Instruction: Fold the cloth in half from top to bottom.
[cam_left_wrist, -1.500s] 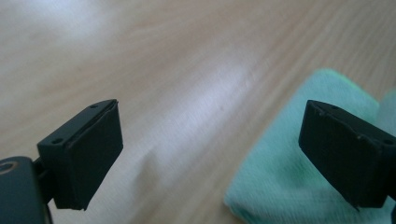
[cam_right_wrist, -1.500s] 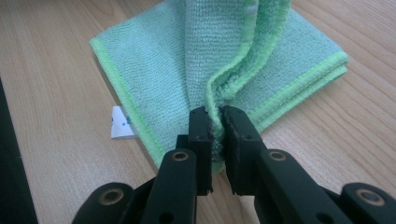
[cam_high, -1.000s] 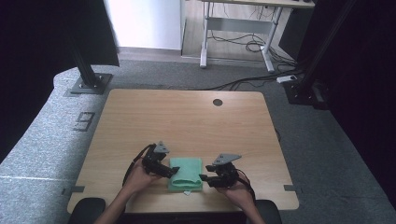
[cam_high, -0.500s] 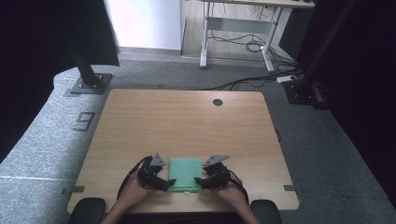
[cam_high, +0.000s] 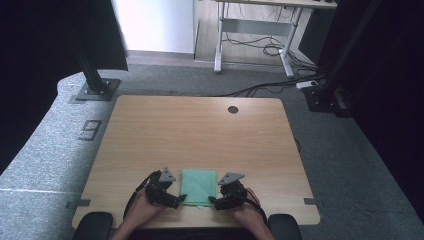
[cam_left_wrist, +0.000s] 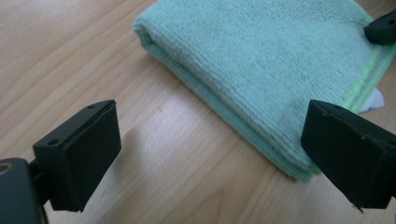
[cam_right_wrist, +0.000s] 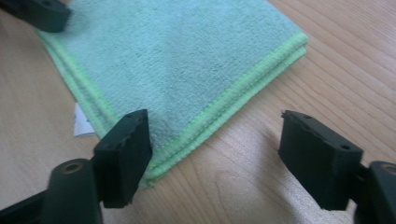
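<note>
A folded green cloth (cam_high: 199, 186) lies flat near the wooden table's front edge (cam_high: 200, 125). My left gripper (cam_high: 178, 199) sits at its near left corner, my right gripper (cam_high: 214, 201) at its near right corner. In the left gripper view the jaws (cam_left_wrist: 210, 154) stand open, and the cloth's (cam_left_wrist: 261, 60) folded edge runs toward the right pad (cam_left_wrist: 350, 154). In the right gripper view the jaws (cam_right_wrist: 215, 156) stand open and have just been opening. The cloth's hemmed corner (cam_right_wrist: 187, 70) lies by the left pad (cam_right_wrist: 126, 154), not pressed.
A white label (cam_right_wrist: 81, 121) sticks out under the cloth's near edge. A round cable hole (cam_high: 233, 109) sits at the table's far side. Two black chair armrests (cam_high: 92, 226) flank the person's forearms below the table's front edge. Grey carpet surrounds the table.
Both hands have drawn back toward the table's front edge. The cloth now lies flatter and squarer than a second ago, with each gripper at a near corner.
</note>
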